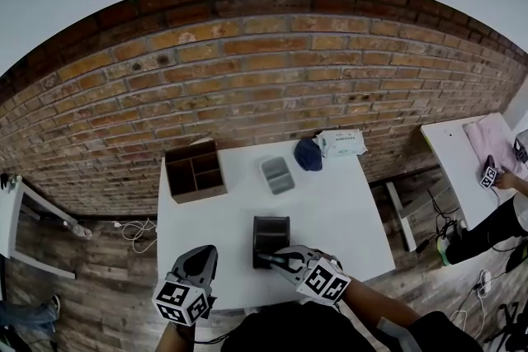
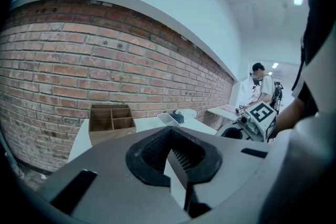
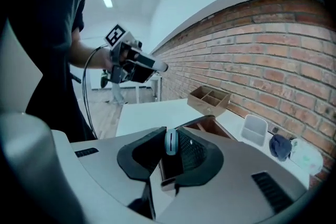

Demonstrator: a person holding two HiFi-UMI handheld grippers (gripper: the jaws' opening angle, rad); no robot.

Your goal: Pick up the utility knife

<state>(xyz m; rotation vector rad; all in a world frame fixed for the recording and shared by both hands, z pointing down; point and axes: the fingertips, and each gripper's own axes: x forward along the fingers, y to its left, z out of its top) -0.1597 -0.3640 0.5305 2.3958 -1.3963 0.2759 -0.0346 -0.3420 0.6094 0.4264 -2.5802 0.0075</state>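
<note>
The utility knife (image 3: 169,143), judged light, stiff and smooth-cased, best taken across its handle, is being gripped end-on between the narrowed jaws of the right gripper (image 3: 172,135) above the dark box (image 1: 271,233), while the left gripper (image 2: 169,134) is being held closed and empty.

Left gripper (image 1: 200,255) hangs low at the person's left, its jaws together with nothing between them. Right gripper (image 1: 268,260), on a forearm (image 1: 375,307) reaching inward, has its jaws clamped on the knife (image 3: 170,141).
</note>
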